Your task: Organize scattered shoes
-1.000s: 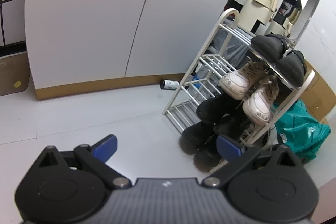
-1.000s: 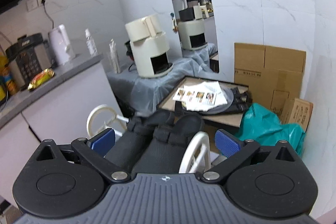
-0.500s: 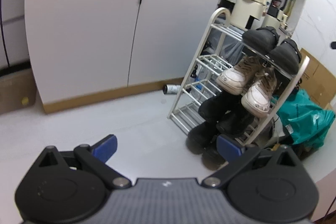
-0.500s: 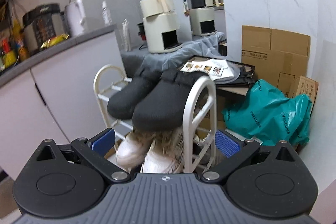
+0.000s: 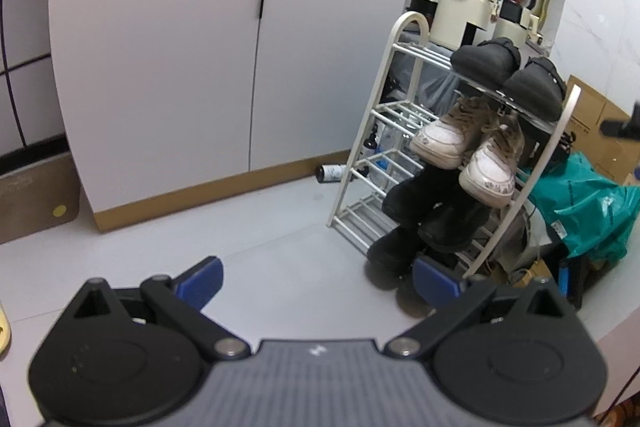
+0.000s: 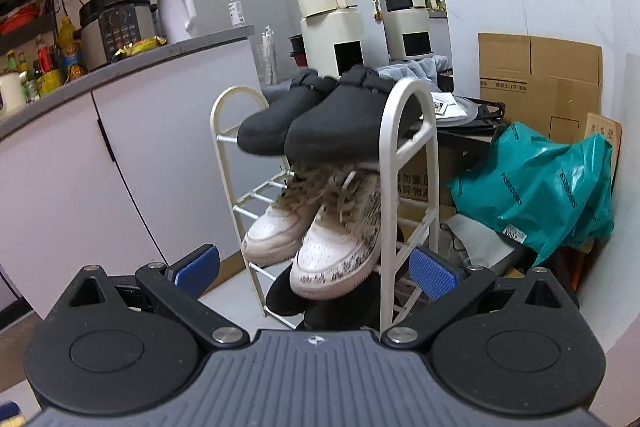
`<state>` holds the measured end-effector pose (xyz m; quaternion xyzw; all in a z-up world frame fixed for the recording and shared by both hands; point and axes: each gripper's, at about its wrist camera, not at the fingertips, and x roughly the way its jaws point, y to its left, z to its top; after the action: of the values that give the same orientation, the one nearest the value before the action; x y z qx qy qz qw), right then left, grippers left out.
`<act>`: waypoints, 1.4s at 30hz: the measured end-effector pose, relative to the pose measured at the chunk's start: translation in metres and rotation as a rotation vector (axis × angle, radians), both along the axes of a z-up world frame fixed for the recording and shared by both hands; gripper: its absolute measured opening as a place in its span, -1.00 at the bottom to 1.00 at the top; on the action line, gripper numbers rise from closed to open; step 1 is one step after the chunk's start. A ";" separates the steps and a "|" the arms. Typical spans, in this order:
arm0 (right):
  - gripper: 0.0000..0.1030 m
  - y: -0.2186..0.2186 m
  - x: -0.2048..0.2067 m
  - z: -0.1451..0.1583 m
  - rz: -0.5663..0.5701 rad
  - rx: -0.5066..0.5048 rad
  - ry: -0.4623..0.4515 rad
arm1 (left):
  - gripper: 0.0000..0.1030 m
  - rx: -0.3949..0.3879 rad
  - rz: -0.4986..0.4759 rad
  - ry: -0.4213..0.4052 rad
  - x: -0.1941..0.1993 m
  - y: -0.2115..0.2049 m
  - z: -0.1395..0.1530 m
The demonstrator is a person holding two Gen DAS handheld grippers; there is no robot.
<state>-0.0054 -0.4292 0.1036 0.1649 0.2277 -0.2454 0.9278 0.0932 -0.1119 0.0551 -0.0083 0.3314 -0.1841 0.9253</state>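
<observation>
My left claw (image 5: 316,279) is spread wide with nothing between its blue pads, hanging over bare pale floor (image 5: 260,239). My right claw (image 6: 314,269) is just as wide open and empty too — its pads frame the near end of the shoe rack (image 6: 408,187).

The rack stands to the right of the white cabinet (image 5: 160,59), a white tiered frame with rounded ends. On its top shelf sits a pair of black slippers (image 6: 320,123), side by side, toes pointing out toward me. On the shelf below is a pair of white sneakers (image 6: 316,231) with loose laces, also side by side, toes tipped downward. Lower down there are black shoes (image 5: 432,215) on the bottom tiers — how many I cannot tell, they run together in the dark.

A small dark bottle (image 5: 331,172) lies on the floor by the cabinet's base, just left of the rack. A green plastic bag (image 6: 532,187) is slumped to the right of the rack, with cardboard boxes (image 6: 540,75) against the far wall behind it.
</observation>
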 end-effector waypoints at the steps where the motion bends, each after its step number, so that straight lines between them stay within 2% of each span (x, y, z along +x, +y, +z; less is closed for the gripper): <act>1: 1.00 0.005 0.001 -0.009 -0.002 -0.006 0.010 | 0.99 0.001 -0.002 -0.012 -0.002 0.000 0.001; 5: 1.00 0.023 0.008 -0.028 0.040 0.010 0.052 | 0.99 0.012 0.016 -0.047 -0.007 0.001 0.000; 10: 1.00 0.038 0.007 -0.028 0.069 0.037 0.052 | 0.99 0.044 0.017 -0.084 -0.009 0.000 -0.002; 16: 1.00 0.049 0.005 -0.025 0.041 0.001 0.055 | 0.99 0.059 0.059 -0.063 -0.002 -0.004 -0.008; 21: 1.00 0.064 0.004 -0.030 0.070 0.000 0.084 | 0.99 0.077 0.083 -0.050 0.003 -0.015 -0.008; 29: 1.00 0.076 0.000 -0.030 0.085 0.028 0.084 | 0.99 0.061 0.066 -0.070 -0.004 -0.036 0.002; 42: 1.00 0.100 -0.008 -0.032 0.088 -0.002 0.094 | 1.00 0.081 -0.038 -0.080 -0.010 -0.062 -0.001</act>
<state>-0.0139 -0.3291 0.0714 0.1420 0.2778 -0.2119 0.9262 0.0833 -0.1740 0.0540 0.0428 0.3017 -0.1883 0.9336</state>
